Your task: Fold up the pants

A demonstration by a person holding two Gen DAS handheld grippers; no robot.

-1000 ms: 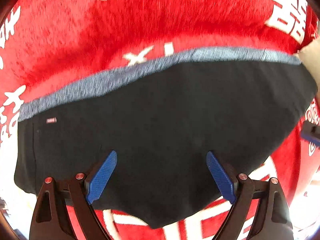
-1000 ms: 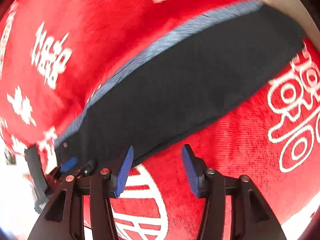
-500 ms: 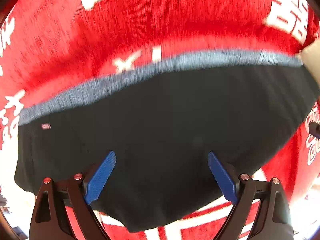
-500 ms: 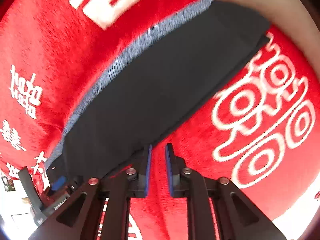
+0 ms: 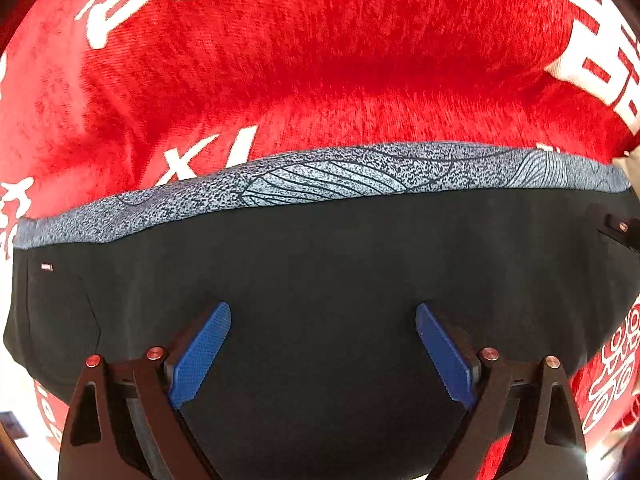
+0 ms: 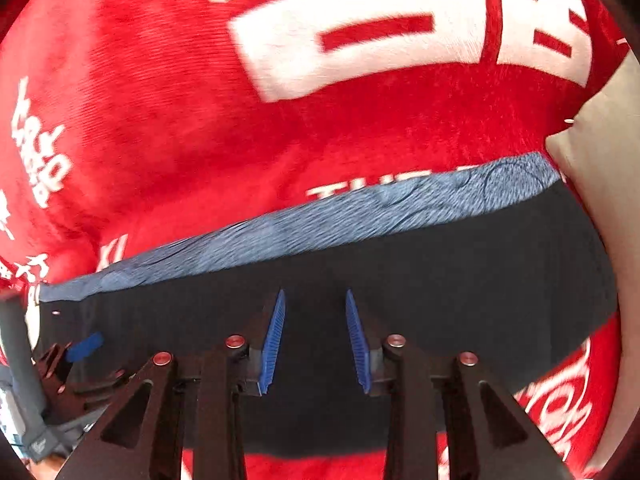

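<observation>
The black pants (image 5: 320, 264) lie folded flat on a red blanket, with a grey-blue patterned band (image 5: 320, 176) along the far edge. They also show in the right wrist view (image 6: 400, 272). My left gripper (image 5: 323, 320) is open wide and empty, just above the black cloth. My right gripper (image 6: 315, 300) is open with a narrow gap, empty, over the same cloth. The left gripper's blue pad (image 6: 84, 346) shows at the left of the right wrist view.
The red plush blanket (image 5: 320, 60) with white characters covers the whole surface. A beige cushion (image 6: 600, 160) lies against the right end of the pants. The right gripper's dark body (image 5: 624, 232) shows at the right edge of the left wrist view.
My right gripper shut, then opened to a narrow gap, and moved from the pants' near edge to over the black cloth. My left gripper stayed open, shifting slightly over the pants.
</observation>
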